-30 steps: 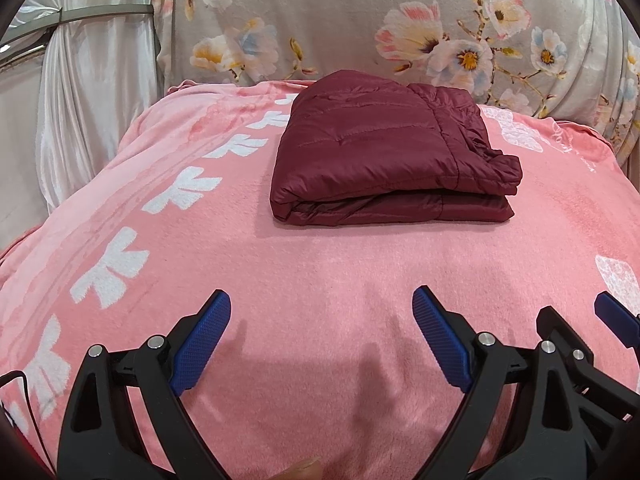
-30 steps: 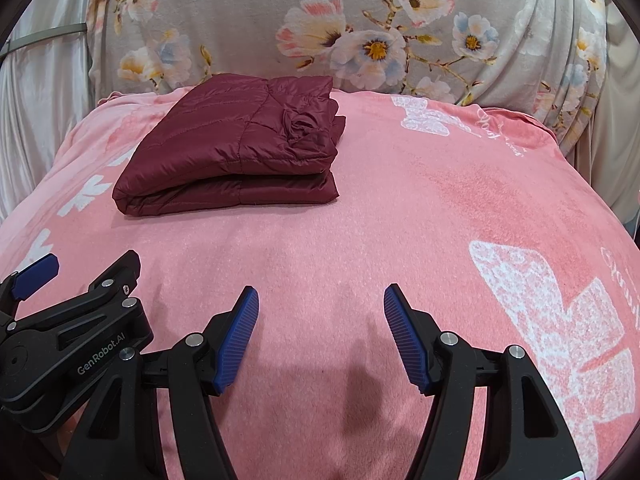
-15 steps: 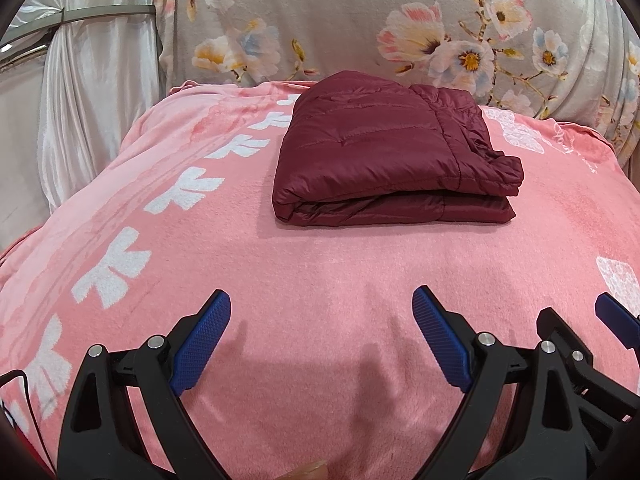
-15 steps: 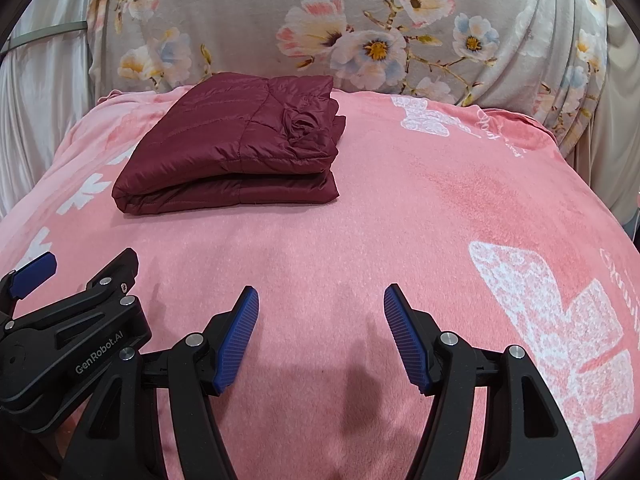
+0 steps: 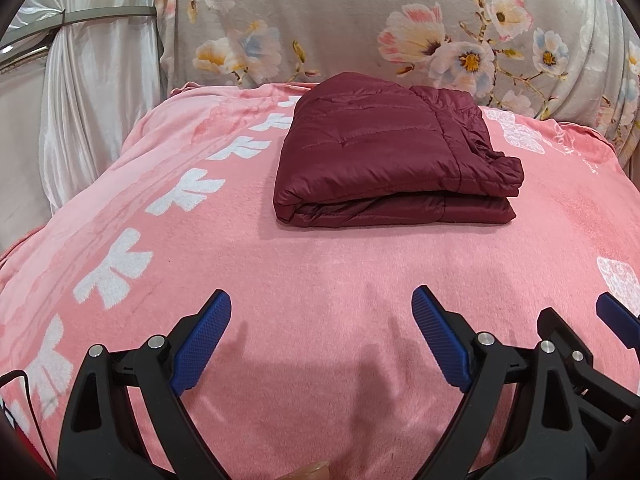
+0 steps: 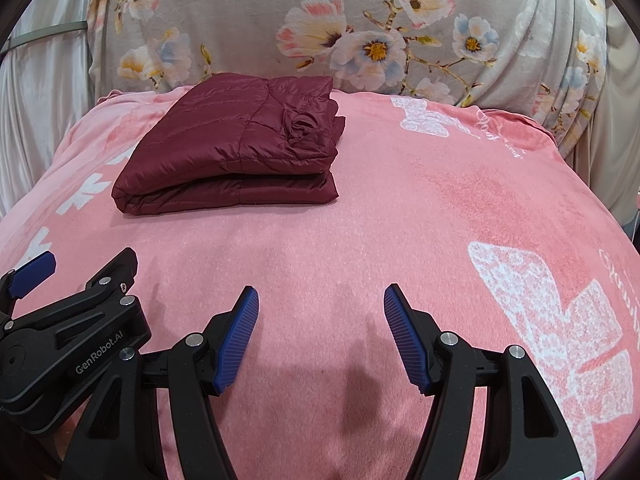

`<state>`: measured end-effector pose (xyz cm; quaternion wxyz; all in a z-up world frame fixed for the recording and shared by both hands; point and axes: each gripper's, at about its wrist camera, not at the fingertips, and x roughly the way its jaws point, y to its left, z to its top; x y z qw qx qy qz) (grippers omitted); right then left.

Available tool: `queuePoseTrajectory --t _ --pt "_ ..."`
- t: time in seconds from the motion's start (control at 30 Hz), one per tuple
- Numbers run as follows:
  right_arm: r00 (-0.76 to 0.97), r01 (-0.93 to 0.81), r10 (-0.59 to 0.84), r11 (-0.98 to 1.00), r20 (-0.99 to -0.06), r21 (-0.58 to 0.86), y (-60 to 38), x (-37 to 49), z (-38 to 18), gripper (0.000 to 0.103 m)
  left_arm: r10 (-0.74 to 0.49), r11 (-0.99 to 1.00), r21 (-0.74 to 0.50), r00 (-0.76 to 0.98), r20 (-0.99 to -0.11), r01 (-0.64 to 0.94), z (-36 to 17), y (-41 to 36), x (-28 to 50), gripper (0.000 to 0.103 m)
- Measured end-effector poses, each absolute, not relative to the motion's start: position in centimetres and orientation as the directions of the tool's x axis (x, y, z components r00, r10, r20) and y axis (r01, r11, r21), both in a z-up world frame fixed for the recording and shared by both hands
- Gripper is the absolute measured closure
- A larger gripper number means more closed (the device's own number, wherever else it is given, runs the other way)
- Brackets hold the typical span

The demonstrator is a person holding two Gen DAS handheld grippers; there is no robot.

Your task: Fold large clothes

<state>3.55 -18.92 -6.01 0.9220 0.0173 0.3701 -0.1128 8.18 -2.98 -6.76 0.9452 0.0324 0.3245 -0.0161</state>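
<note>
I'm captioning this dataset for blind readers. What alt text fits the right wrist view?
A folded maroon jacket lies on a pink blanket, far left of centre. In the foreground the right gripper hangs open and empty over the blanket, with part of the left gripper at the lower left edge; floral fabric covers the background.

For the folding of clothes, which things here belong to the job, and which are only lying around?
Belong to the job:
- maroon puffer jacket, already folded on the blanket
- left gripper, fingers open, empty
- right gripper, fingers open, empty

Only around:
- pink blanket under the jacket
- floral cover behind
- white curtain at the side
</note>
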Motion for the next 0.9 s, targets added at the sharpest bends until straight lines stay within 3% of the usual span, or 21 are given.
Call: queuePoseTrajectory --t 0.9 --pt "0.703 0.220 -0.198 0.974 -0.683 -0.056 -19.00 3.55 -5.97 0.039 -0.012 0.997 0.048 0.791 -0.612 0.052 -6.64 -3.11 7.95 0.016"
